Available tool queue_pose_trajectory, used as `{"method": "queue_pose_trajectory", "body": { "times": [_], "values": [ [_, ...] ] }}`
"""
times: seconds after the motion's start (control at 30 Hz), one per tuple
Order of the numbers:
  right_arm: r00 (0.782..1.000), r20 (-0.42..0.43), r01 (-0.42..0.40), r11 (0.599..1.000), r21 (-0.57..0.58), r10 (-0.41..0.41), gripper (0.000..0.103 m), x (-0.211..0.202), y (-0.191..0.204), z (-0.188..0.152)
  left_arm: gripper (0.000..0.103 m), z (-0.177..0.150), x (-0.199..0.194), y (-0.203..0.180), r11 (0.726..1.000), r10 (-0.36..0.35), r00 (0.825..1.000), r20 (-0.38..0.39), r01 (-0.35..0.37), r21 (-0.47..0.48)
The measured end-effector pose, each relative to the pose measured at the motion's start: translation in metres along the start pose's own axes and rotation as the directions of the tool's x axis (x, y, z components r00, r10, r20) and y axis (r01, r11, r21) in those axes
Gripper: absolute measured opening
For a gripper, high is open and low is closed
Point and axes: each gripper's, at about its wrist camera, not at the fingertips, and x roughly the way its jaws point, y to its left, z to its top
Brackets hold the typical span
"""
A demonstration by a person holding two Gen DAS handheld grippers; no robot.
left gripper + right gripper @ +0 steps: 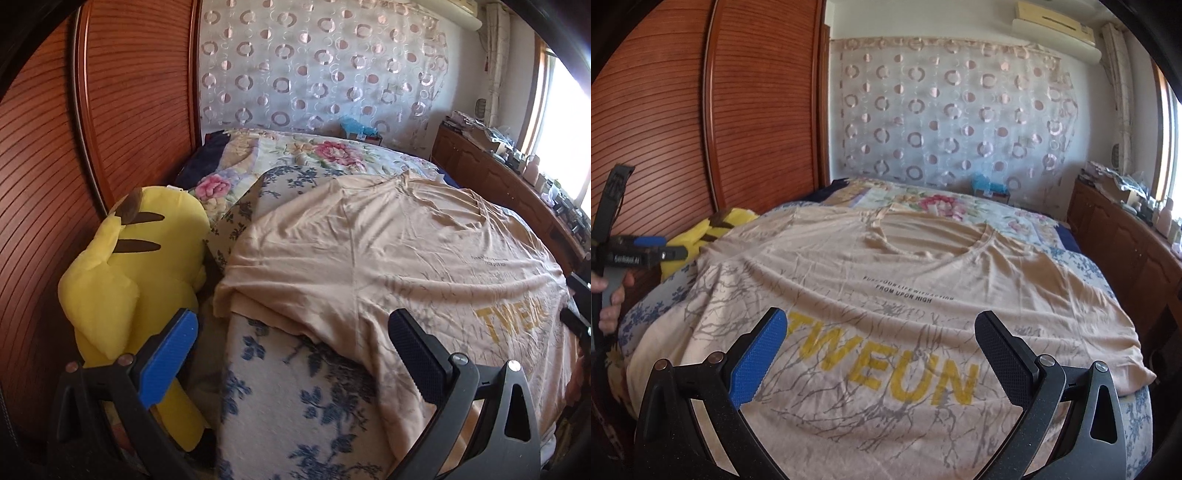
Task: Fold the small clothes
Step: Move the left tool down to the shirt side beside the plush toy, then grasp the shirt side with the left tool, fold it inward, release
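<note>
Two grippers hover over the bed with their jaws spread wide and nothing between them: the left gripper [295, 354] hangs above the left edge of a beige T-shirt [388, 258], one blue finger pad [168, 360] over the yellow plush toy [136, 266] and the black pad over the shirt's hem; the right gripper [881, 354] is poised above the yellow "TWEUN" print on the T-shirt's chest. In the right wrist view the left gripper appears at the far left edge, gripped by a person's hand [611, 295], its fingers pointing rightward toward the shirt. The T-shirt lies spread front-up on a blue-flowered cushion [295, 406], hem nearest the cameras and neckline pointing away toward the curtain, so its long axis runs front to back. Its left sleeve is bunched under in folds at the cushion's edge; its right side droops over the cushion's far edge. The small black lettering above the print is partly unreadable. Beyond lies a floral quilt [325, 151], then a ring-patterned curtain [953, 110]; a slatted wooden wardrobe [110, 110] stands at left, and a cluttered wooden cabinet [1126, 236] runs along the right under a bright, washed-out window.
</note>
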Motion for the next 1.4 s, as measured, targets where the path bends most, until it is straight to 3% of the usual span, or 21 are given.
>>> {"method": "queue_pose_trajectory", "body": {
  "times": [0.27,0.37,0.5,0.67,0.73,0.87,1.07,1.2,1.4],
  "values": [
    [0.997,-0.074,-0.041,0.999,-0.033,0.038,0.103,0.014,0.01,-0.009,0.103,0.021,0.034,0.028,0.999,-0.027,0.996,-0.09,0.023,-0.044],
    [0.995,-0.087,-0.048,0.998,-0.044,0.044,0.103,0.016,0.011,-0.012,0.091,0.026,0.051,0.038,0.995,-0.073,0.989,-0.128,0.063,-0.083],
    [0.995,-0.094,-0.051,0.997,-0.05,0.046,0.103,0.017,0.011,-0.014,0.061,0.027,0.073,0.054,0.982,-0.115,0.974,-0.195,0.081,-0.171],
    [0.995,-0.092,-0.047,0.997,-0.058,0.042,0.103,0.017,0.013,-0.015,0.053,0.024,0.077,0.054,0.978,-0.151,0.963,-0.222,0.114,-0.172],
    [0.995,-0.092,-0.048,0.997,-0.058,0.043,0.103,0.017,0.013,-0.015,0.037,0.023,0.074,0.052,0.977,-0.168,0.962,-0.215,0.134,-0.164],
    [0.995,-0.092,-0.05,0.997,-0.054,0.045,0.103,0.017,0.014,-0.015,0.014,0.028,0.066,0.04,0.998,-0.059,0.978,-0.202,0.05,-0.05],
    [0.994,-0.098,-0.057,0.997,-0.045,0.052,0.103,0.018,0.015,-0.016,0.002,0.036,0.043,0.016,0.993,0.06,0.991,-0.116,-0.047,0.112],
    [0.994,-0.098,-0.057,0.997,-0.045,0.052,0.103,0.018,0.015,-0.016,0.001,0.049,0.027,-0.007,0.982,0.051,0.997,-0.053,-0.04,0.183],
    [0.994,-0.095,-0.061,0.998,-0.029,0.057,0.103,0.019,0.011,-0.016,0.002,0.073,0.004,-0.064,0.968,-0.069,0.998,-0.002,0.067,0.24]
  ]
}}
